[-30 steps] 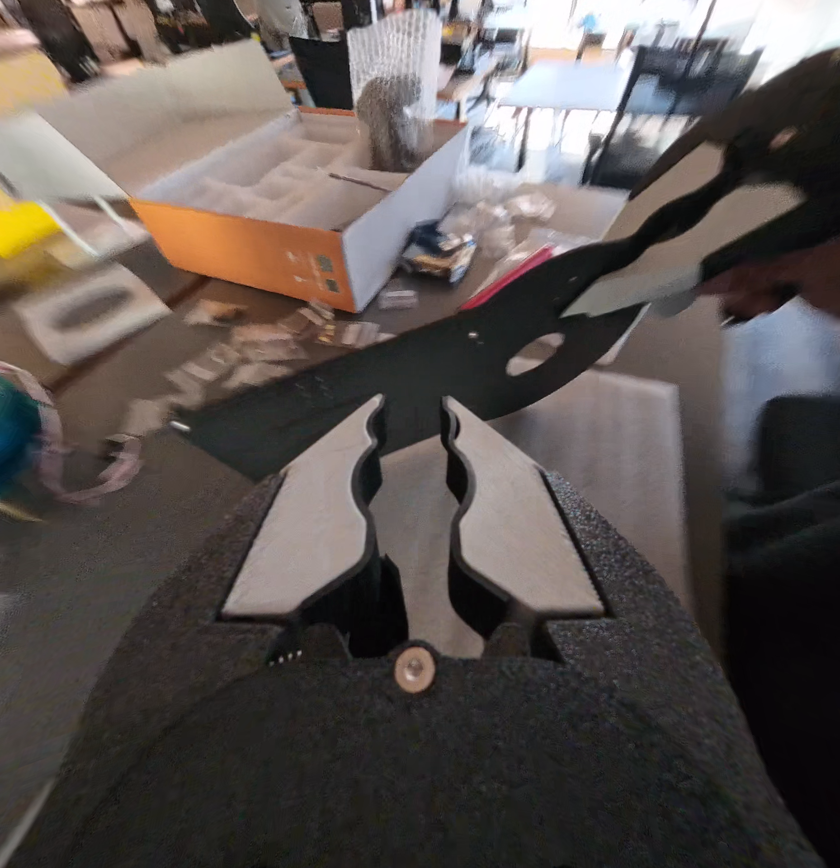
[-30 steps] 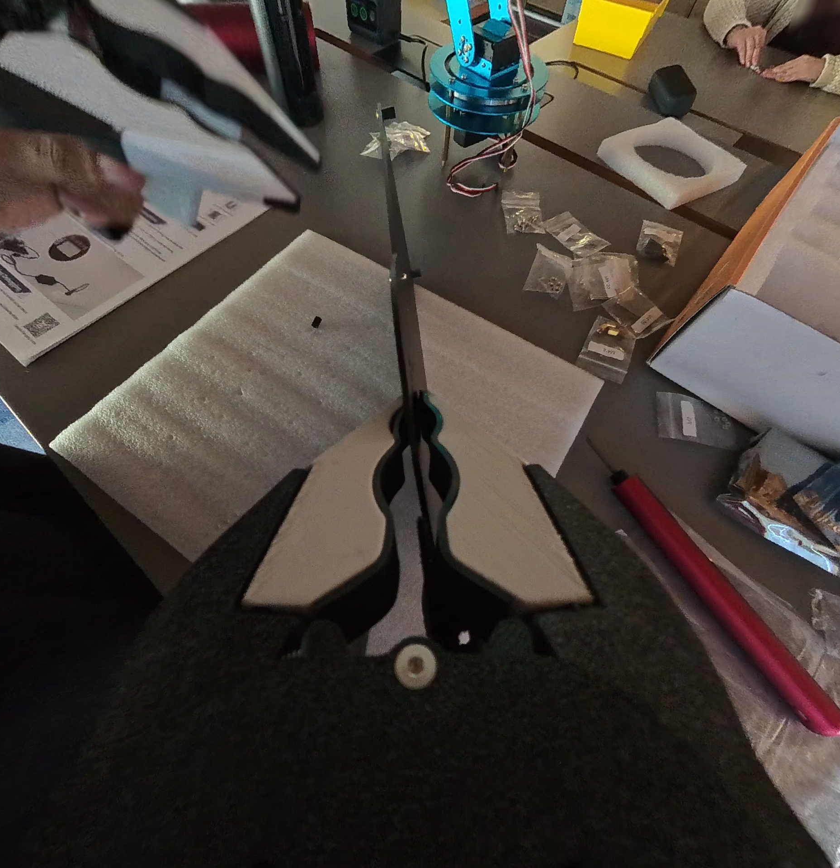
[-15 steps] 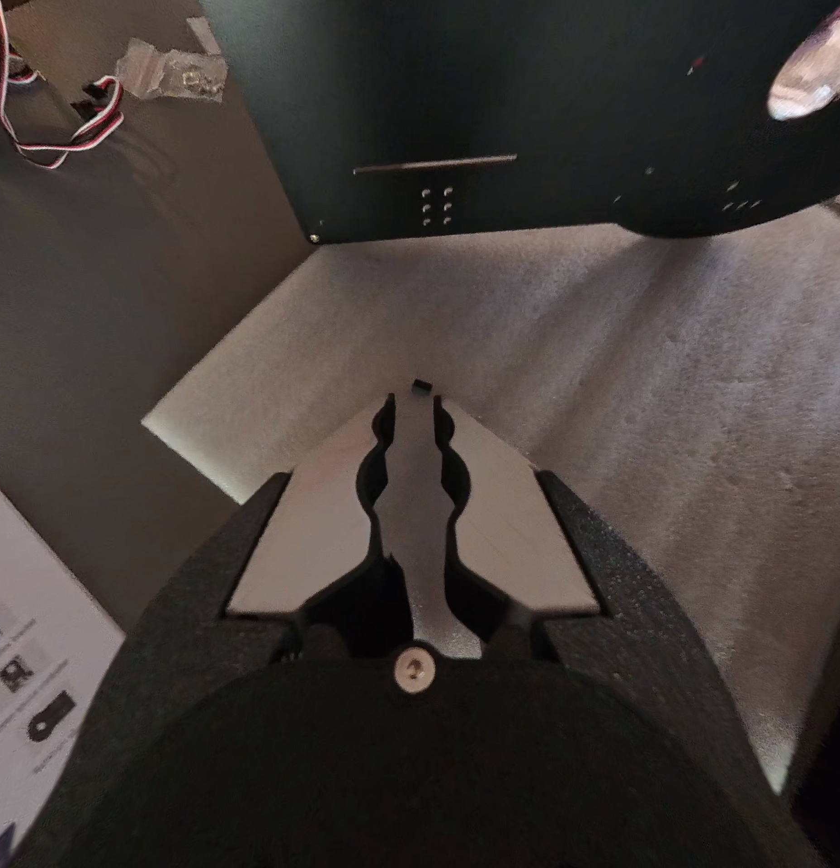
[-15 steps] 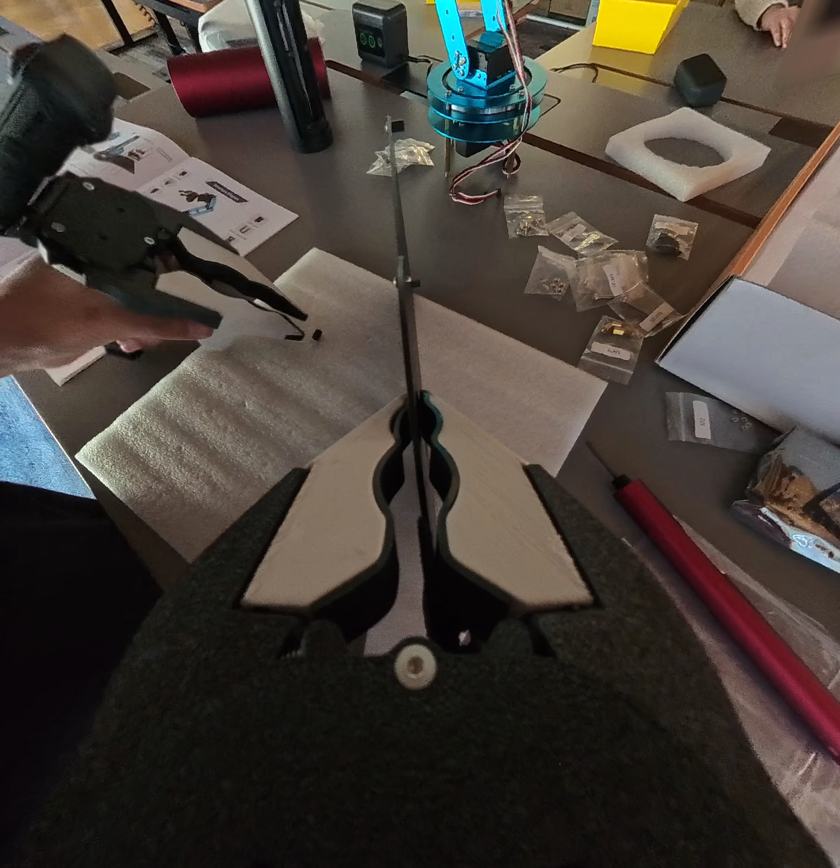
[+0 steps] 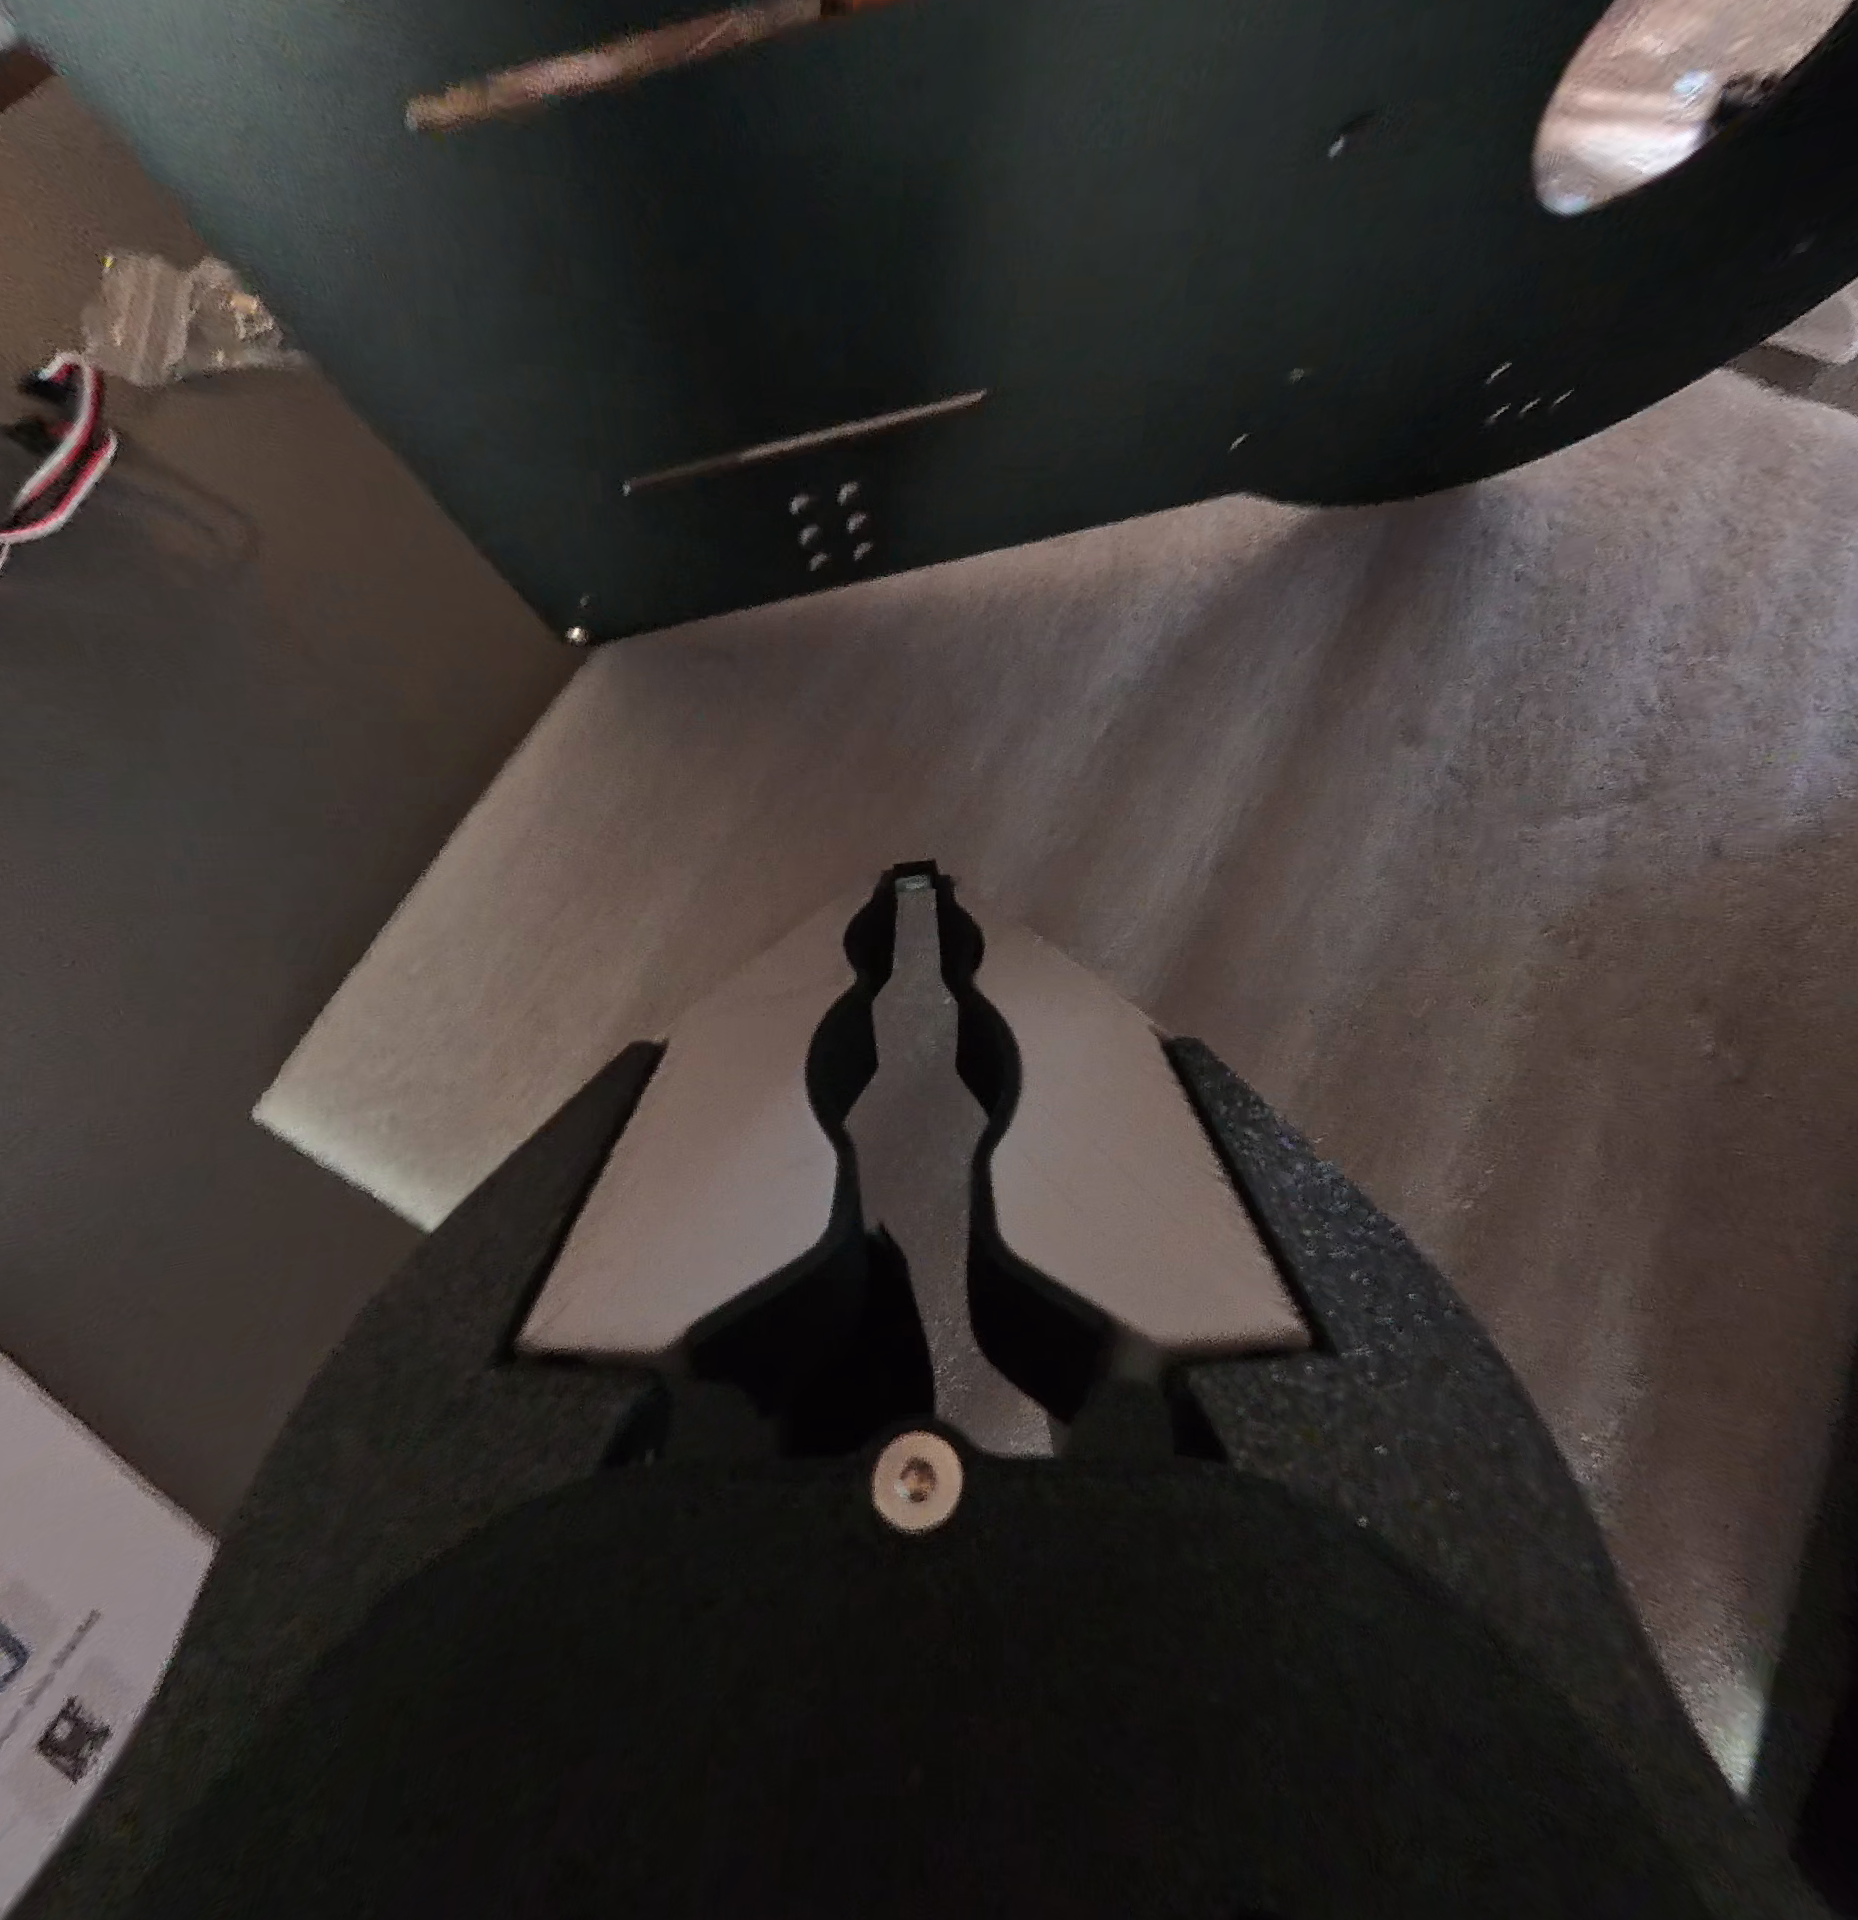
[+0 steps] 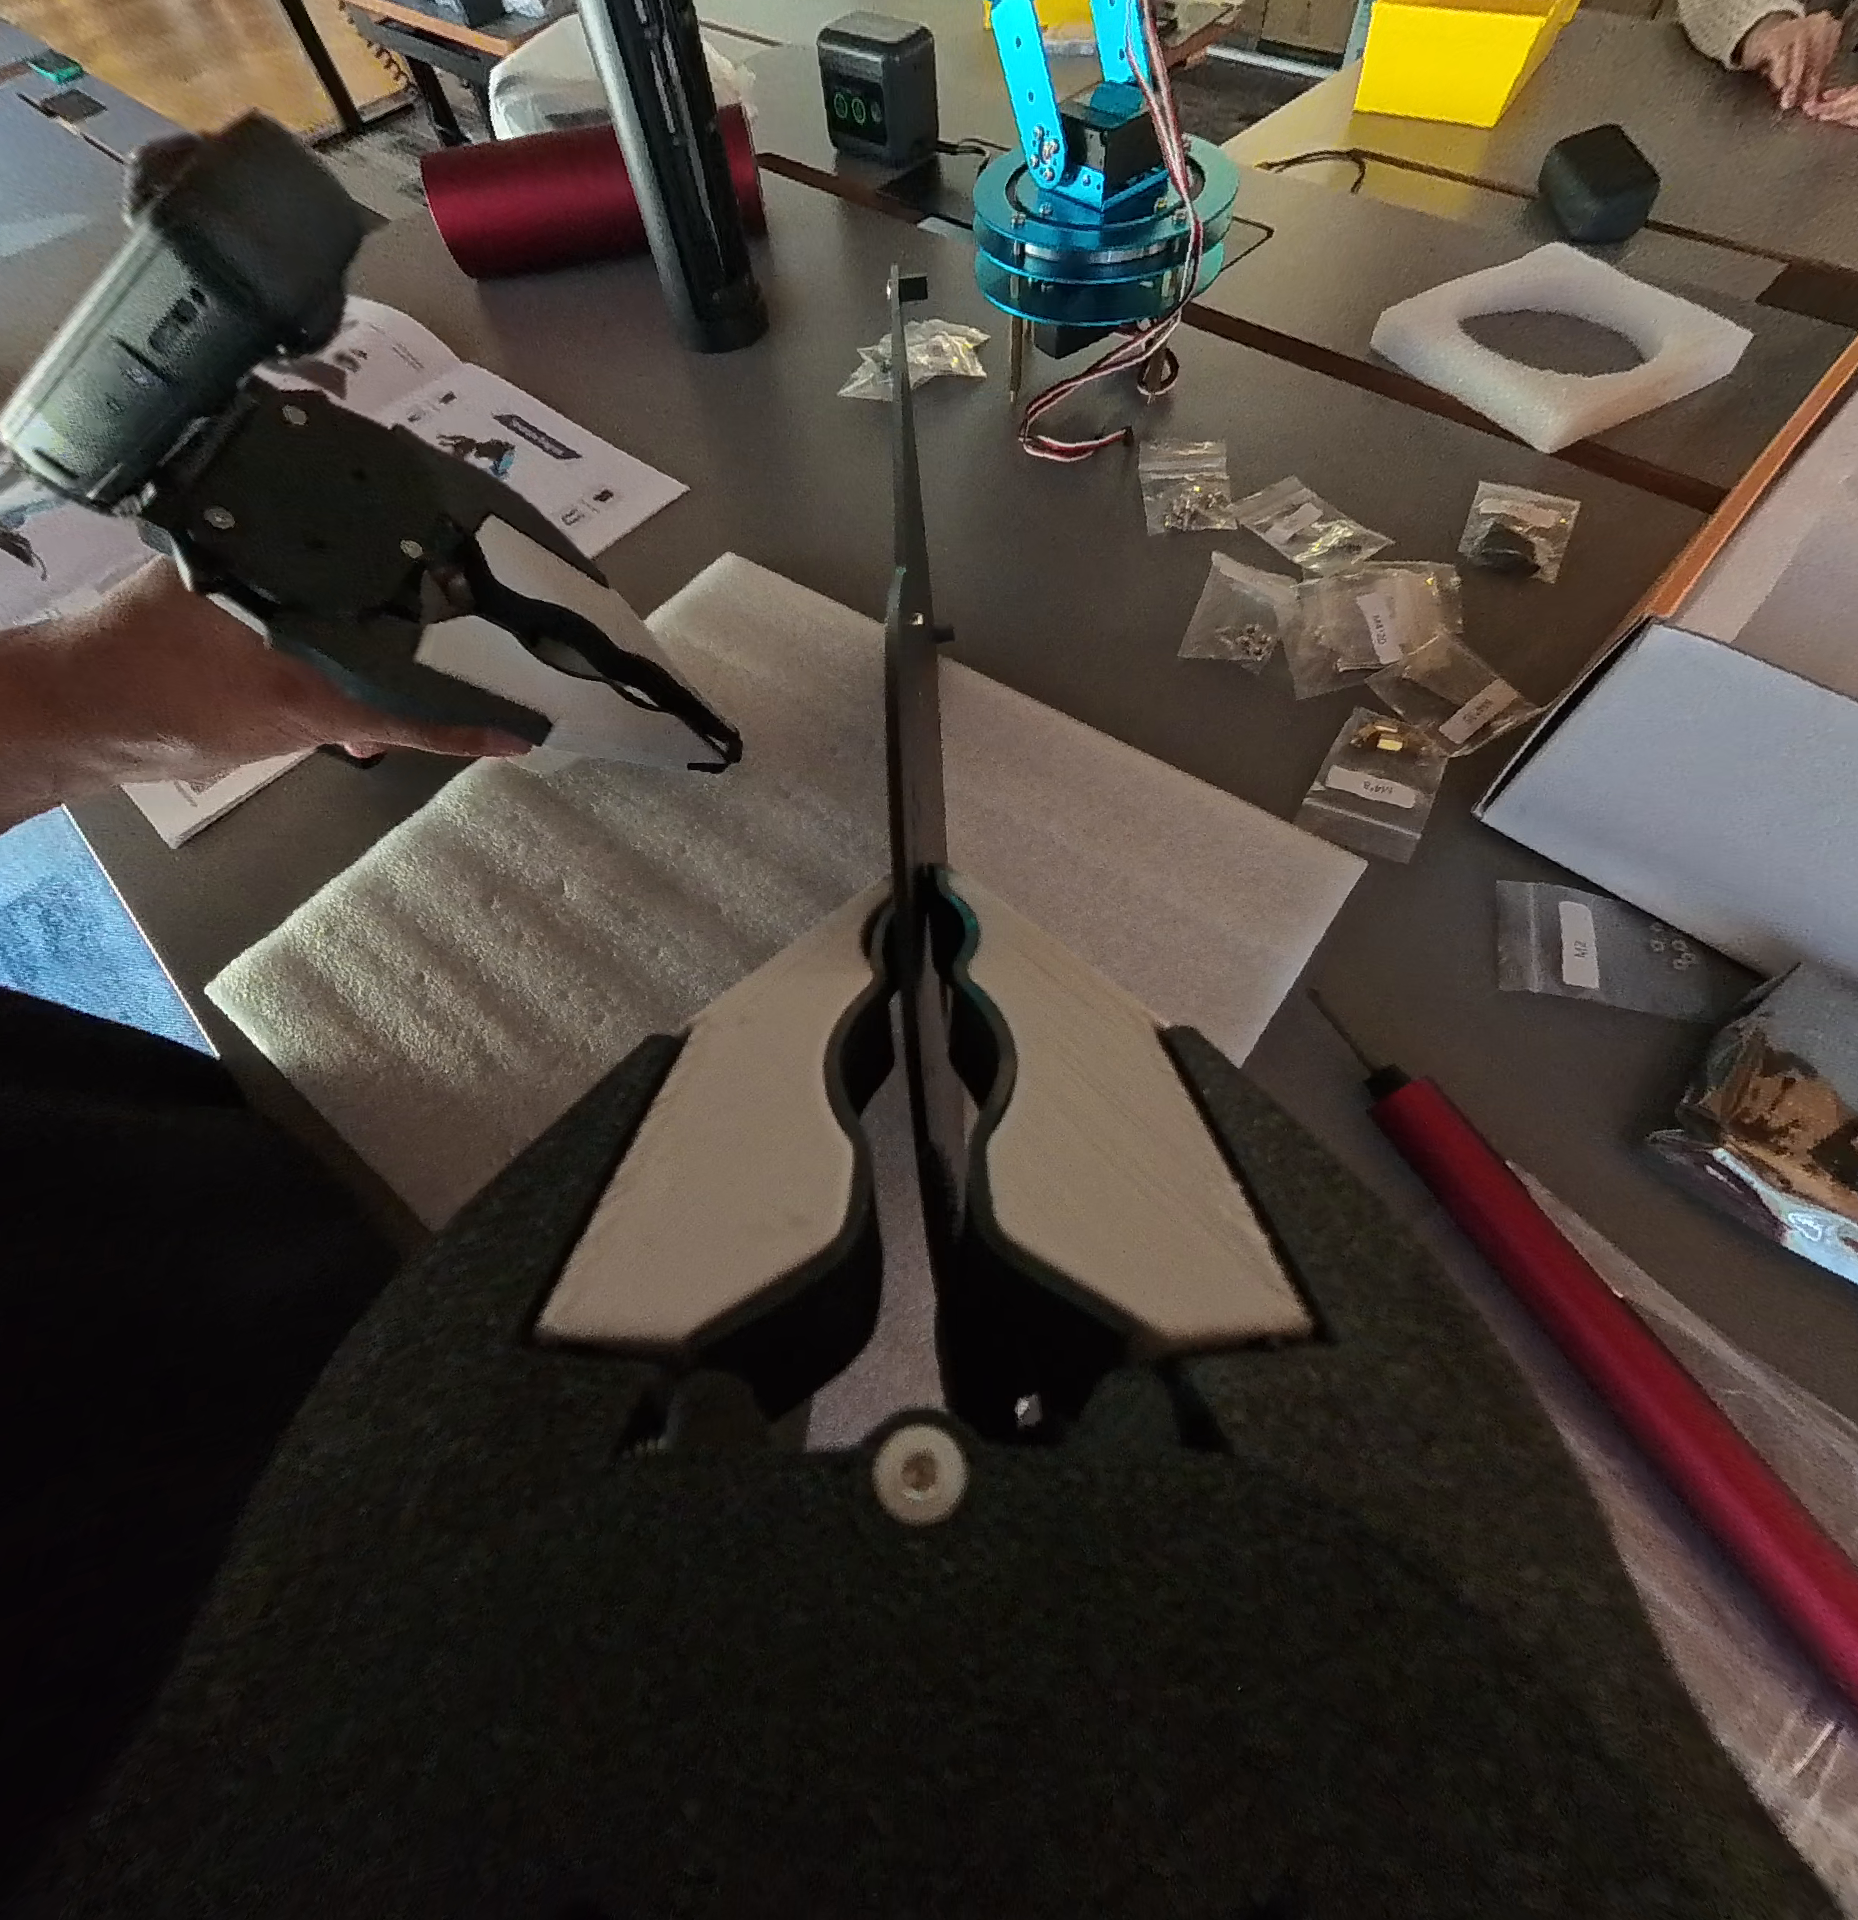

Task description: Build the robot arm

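Note:
My right gripper [image 6: 920, 904] is shut on a thin black metal plate [image 6: 909, 623] and holds it upright on its edge over a white foam sheet [image 6: 592, 914]. The plate fills the top of the left wrist view [image 5: 904, 260], with small holes, a slot and one big round hole. My left gripper [image 5: 917, 883] points down at the foam sheet [image 5: 1320, 831], jaws nearly together on a tiny black part [image 5: 914, 868] at the tips. In the right wrist view the left gripper [image 6: 719, 750] is just left of the plate, low over the foam.
On the dark table: a blue robot arm base [image 6: 1101, 229] with wires, several small bags of screws [image 6: 1351, 613], a red-handled tool [image 6: 1631, 1382], a white and orange box [image 6: 1714, 748], a foam ring [image 6: 1559, 343], printed leaflets [image 6: 509, 436], a black cylinder [image 6: 686, 166]. My right fingertips sit around 20 centimetres from my left ones. My left gripper is the nearer one to the blue robot arm base [image 6: 1101, 229]: about 30 centimetres, against 40 centimetres.
My left gripper swung from facing the box down onto the foam sheet, then its jaws narrowed around the tiny black part. My right gripper kept the plate upright and nearly still.

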Motion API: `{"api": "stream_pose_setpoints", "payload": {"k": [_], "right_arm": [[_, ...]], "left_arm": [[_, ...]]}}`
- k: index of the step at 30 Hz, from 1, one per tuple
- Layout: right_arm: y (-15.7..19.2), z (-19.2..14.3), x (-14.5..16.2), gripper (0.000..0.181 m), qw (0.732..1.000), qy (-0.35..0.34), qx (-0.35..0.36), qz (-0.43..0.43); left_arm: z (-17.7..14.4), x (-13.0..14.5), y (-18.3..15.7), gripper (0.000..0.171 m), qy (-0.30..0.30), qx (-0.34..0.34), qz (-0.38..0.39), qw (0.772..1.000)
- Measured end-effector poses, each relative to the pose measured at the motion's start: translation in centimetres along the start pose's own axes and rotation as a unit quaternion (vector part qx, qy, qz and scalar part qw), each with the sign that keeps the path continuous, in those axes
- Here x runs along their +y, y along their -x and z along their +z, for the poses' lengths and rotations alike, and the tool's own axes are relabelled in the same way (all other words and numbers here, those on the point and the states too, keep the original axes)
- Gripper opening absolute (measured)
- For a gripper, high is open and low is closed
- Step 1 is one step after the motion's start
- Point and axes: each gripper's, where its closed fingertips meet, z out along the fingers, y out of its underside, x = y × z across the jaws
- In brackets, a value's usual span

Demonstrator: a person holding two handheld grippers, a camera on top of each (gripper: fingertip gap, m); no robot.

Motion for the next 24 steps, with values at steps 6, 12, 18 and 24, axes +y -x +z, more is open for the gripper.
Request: {"api": "stream_pose_setpoints", "payload": {"k": [6, 12, 18, 24], "right_arm": [[-0.3, 0.0, 0.0, 0.001, 1.000, 0.003, -0.006, 0.003], [-0.1, 0.0, 0.0, 0.001, 1.000, 0.007, -0.005, -0.001], [-0.2, 0.0, 0.0, 0.001, 1.000, 0.004, -0.007, 0.006], [-0.1, 0.0, 0.0, 0.001, 1.000, 0.000, -0.006, 0.002]], "left_arm": [[-0.9, -3.3, -3.5, 0.007, -0.037, 0.085, 0.022, 0.995], [1.1, -4.7, -9.8, 0.007, -0.019, 0.192, 0.082, 0.978], [2.0, -6.8, -8.8, 0.024, -0.044, 0.159, 0.020, 0.986], [-2.7, -11.3, -4.8, 0.039, -0.147, 0.130, 0.007, 0.981]]}}
